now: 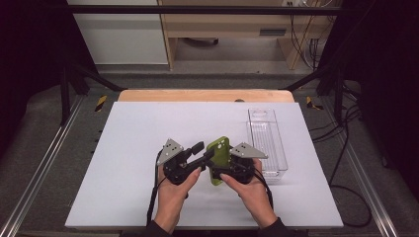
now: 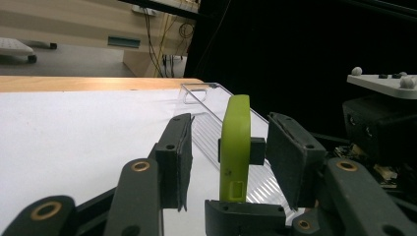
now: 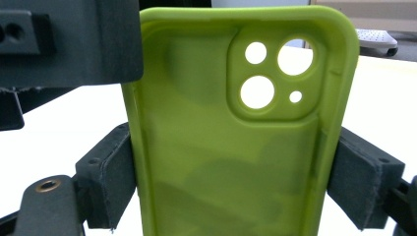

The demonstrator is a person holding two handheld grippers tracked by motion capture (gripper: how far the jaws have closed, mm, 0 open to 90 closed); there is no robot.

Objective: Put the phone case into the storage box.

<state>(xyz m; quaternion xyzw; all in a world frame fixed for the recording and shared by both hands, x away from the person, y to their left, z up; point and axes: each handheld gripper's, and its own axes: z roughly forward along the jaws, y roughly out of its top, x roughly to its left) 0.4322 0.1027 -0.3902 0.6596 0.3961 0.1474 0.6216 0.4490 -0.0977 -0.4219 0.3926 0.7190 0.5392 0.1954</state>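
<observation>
A lime green phone case (image 1: 219, 158) is held upright above the white table top, near its front middle. My right gripper (image 1: 225, 170) is shut on it, and in the right gripper view its pads (image 3: 110, 179) press the two long sides of the case (image 3: 226, 162), whose camera cut-out is at the top. My left gripper (image 1: 203, 152) comes in from the left with its jaws on either side of the case's edge (image 2: 235, 147). A gap shows between each pad (image 2: 179, 157) and the case, so the left gripper (image 2: 231, 135) is open.
A clear plastic tray (image 1: 267, 140) lies lengthwise on the right of the white table top (image 1: 148, 128), just beyond the case (image 2: 206, 123). Dark cables run along the floor at the right. Metal frame rails flank the table.
</observation>
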